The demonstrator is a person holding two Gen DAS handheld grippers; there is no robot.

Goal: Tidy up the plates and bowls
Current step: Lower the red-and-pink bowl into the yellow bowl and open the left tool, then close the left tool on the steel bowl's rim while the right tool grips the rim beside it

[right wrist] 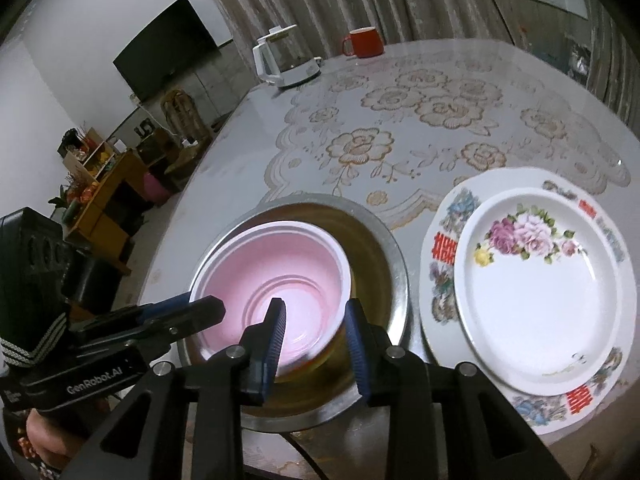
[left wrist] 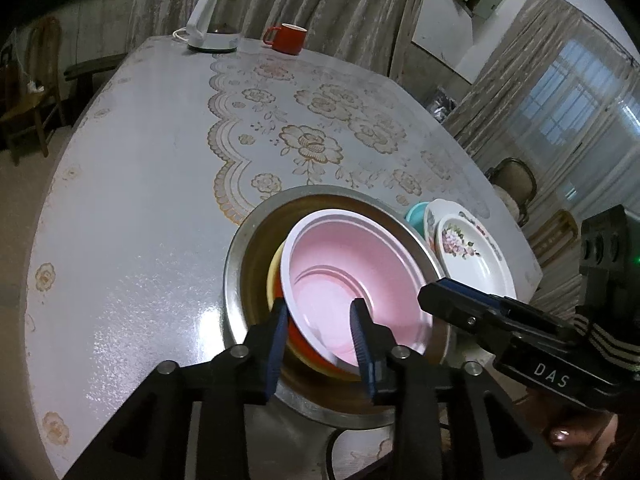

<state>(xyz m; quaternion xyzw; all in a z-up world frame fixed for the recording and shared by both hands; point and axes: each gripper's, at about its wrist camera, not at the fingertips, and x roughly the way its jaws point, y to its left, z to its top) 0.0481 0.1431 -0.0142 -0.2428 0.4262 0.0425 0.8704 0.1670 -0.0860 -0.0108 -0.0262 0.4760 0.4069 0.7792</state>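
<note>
- While both grippers straddled the rim of the pink plastic bowl (left wrist: 352, 284), lettering read "DAS" on the right gripper (right wrist: 314, 322) and "GenRobot.AI" on the left gripper (left wrist: 320, 326).
- Jaws stood narrowly apart, pads apparently clear of the rim.
- Nested bowls sat in one round steel basin (right wrist: 394, 264), lower centre.
- Two floral white plates (right wrist: 548, 292) were stacked at right on the lace-patterned table (right wrist: 400, 128); one red mug (right wrist: 366, 42), one white kettle (right wrist: 280, 62).

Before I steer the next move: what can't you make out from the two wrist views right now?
- Bowls under the pink plastic bowl in the steel basin: only yellow and red slivers show in the left view; count unknown.
- Teal dish: mostly hidden behind the stacked floral plates.
- Pad contact with the pink rim: blurred in both views.
</note>
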